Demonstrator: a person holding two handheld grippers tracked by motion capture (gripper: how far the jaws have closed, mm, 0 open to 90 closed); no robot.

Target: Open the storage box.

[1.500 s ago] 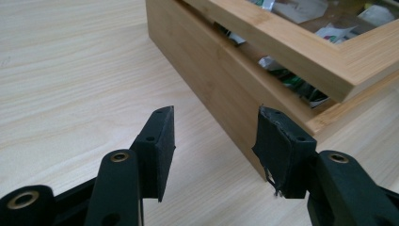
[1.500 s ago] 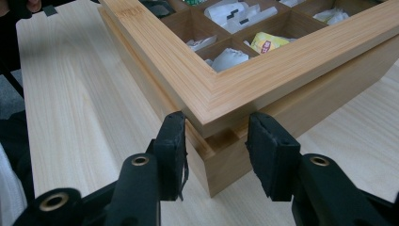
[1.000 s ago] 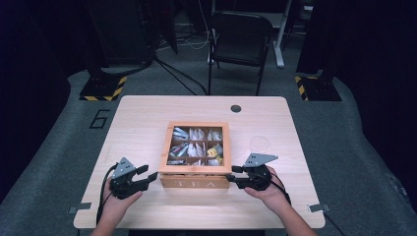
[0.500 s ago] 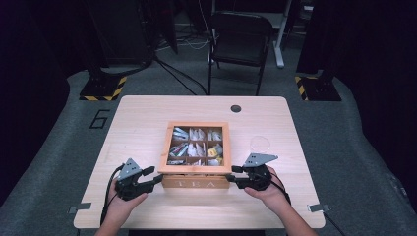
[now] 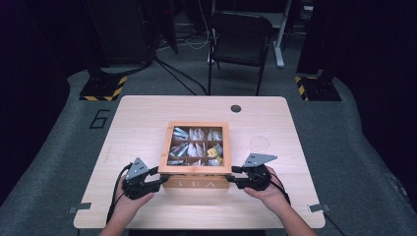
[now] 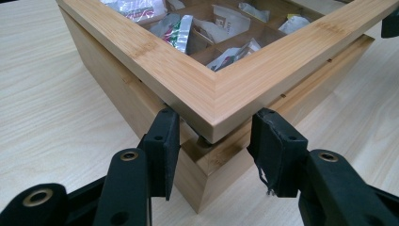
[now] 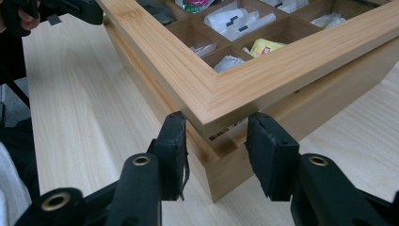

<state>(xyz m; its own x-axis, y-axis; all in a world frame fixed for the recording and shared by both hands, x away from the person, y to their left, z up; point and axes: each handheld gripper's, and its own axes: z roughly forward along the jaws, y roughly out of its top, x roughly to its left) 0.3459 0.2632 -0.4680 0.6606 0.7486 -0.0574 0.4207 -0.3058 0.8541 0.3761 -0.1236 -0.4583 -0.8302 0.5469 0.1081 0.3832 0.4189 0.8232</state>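
My left gripper (image 5: pixel 158 178) sits at the 7 o'clock corner of the square wooden tea box (image 5: pixel 198 183), jaws spread wide astride the corner of its glass-paned wooden lid (image 6: pixel 221 94), which is lifted slightly. The box rests mid-table (image 5: pixel 142 118). At 5 o'clock, my right gripper (image 5: pixel 233 176) straddles the other front corner, jaws equally wide.

I see a pale wooden tabletop (image 5: pixel 137 123) carrying a wooden tea box (image 5: pixel 198 183) at centre, a clear round lid (image 5: pixel 259 143) right of it.
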